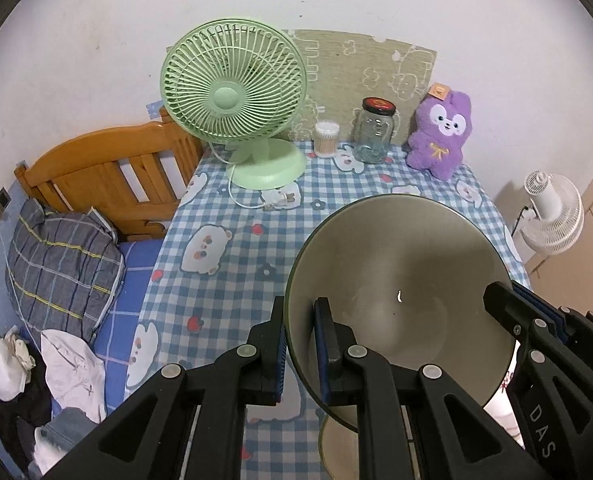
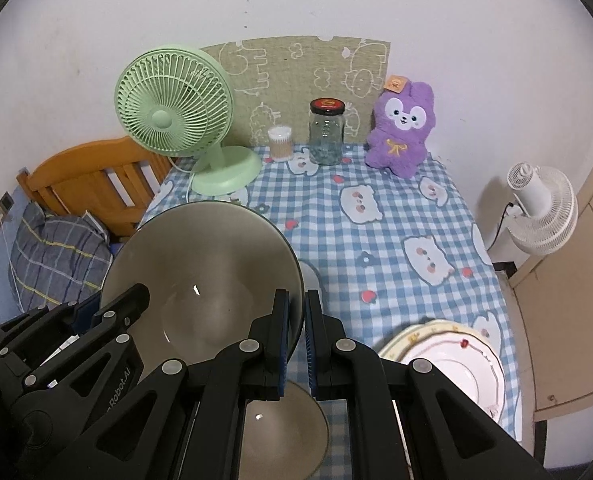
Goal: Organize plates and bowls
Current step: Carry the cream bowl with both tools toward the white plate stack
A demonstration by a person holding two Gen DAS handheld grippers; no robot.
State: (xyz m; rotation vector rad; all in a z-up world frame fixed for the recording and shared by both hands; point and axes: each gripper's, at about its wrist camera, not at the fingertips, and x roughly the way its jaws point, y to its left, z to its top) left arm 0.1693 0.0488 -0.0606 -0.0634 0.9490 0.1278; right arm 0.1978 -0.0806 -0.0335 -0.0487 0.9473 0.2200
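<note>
Gripping opposite sides of the rim, the left gripper [image 1: 300, 354] and right gripper [image 2: 296, 344] hold one grey bowl [image 1: 400, 280] between them, each pair of jaws clenched on the thin wall with one finger inside and one outside. The bowl hangs tilted above the table [image 1: 232, 248], its hollow facing the cameras, over the near part of the blue checked cloth. Under it stands a second grey bowl [image 2: 284, 424], seen beneath the right gripper and partly hidden by the fingers. To the right of that, near the table's front edge, lie white plates [image 2: 452, 364] with a patterned rim, stacked as far as can be told. At the back of the table stand a green fan [image 1: 232, 92], a tub of cotton swabs [image 1: 327, 138], a glass jar [image 1: 376, 132] with a dark lid, and a purple plush toy [image 1: 442, 136]. A wooden bed [image 1: 108, 176] with a grey pillow [image 1: 60, 264] lies left of the table, and a white fan [image 2: 544, 204] stands to the right.
</note>
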